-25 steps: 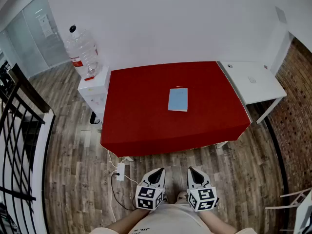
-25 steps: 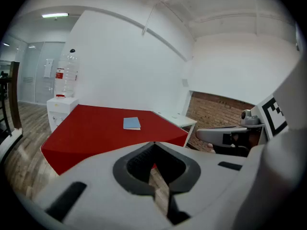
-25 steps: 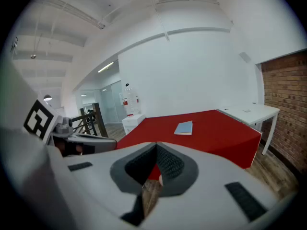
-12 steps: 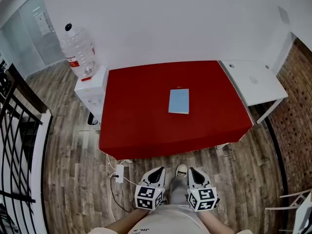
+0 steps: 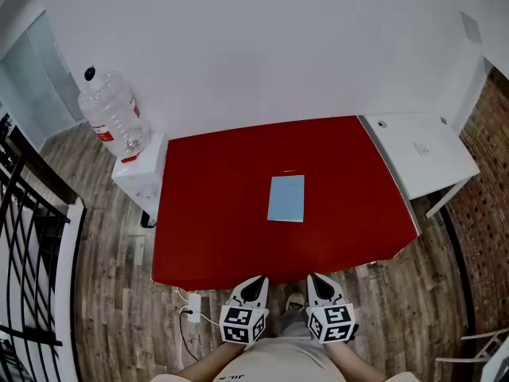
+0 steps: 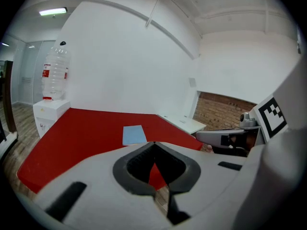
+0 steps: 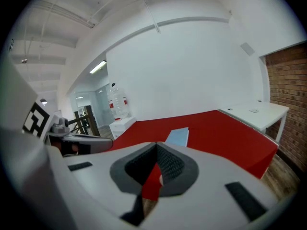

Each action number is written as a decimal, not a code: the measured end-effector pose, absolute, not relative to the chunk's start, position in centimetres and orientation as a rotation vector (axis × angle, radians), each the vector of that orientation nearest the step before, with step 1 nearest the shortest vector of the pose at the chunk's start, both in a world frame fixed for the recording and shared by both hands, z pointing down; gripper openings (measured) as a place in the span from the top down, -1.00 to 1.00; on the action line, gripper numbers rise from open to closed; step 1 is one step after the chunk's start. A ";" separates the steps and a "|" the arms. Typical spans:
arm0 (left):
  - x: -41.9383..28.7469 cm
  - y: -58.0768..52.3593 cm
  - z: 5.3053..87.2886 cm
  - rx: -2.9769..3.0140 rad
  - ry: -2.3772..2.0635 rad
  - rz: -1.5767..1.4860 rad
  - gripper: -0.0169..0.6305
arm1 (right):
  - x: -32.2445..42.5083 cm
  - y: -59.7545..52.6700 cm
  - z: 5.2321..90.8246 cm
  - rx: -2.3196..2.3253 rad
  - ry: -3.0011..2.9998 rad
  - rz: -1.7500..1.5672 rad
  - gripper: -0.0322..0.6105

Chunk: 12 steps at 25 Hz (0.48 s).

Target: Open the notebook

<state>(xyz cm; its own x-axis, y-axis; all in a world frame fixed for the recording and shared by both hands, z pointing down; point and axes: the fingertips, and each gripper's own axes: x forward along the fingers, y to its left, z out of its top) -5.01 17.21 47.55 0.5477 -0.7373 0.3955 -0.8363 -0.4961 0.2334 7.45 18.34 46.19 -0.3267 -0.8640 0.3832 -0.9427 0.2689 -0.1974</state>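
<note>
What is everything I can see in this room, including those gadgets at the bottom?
Cloth-covered rectangular table: one, red, centre, against the white wall.
Thin closed notebook: one, light blue, flat on the red table.
Plain side table: one, white, at the red table's right end.
Large plastic water bottle: one, clear with a red label, on the stand at left.
Boxy dispenser stand: one, white, left of the red table.
Metal railing: one, black, far left.
Power strip: one, white, on the wood floor.
Left tongs: one, white, bottom centre, shut, empty.
Right tongs: one, white, beside it, shut, empty.
</note>
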 end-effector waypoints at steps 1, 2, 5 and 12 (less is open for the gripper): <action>-4.6 15.9 47.3 2.388 -1.294 0.337 0.93 | 8.0 16.9 45.9 1.682 -2.347 0.576 0.88; -4.1 14.6 47.1 2.385 -1.305 0.331 0.93 | 8.4 15.5 45.6 1.674 -2.359 0.570 0.88; -2.5 11.1 46.9 2.376 -1.323 0.328 0.93 | 9.6 11.9 45.1 1.647 -2.386 0.562 0.88; 0.1 6.2 46.8 2.349 -1.361 0.329 0.93 | 12.0 6.6 45.4 1.592 -2.400 0.584 0.88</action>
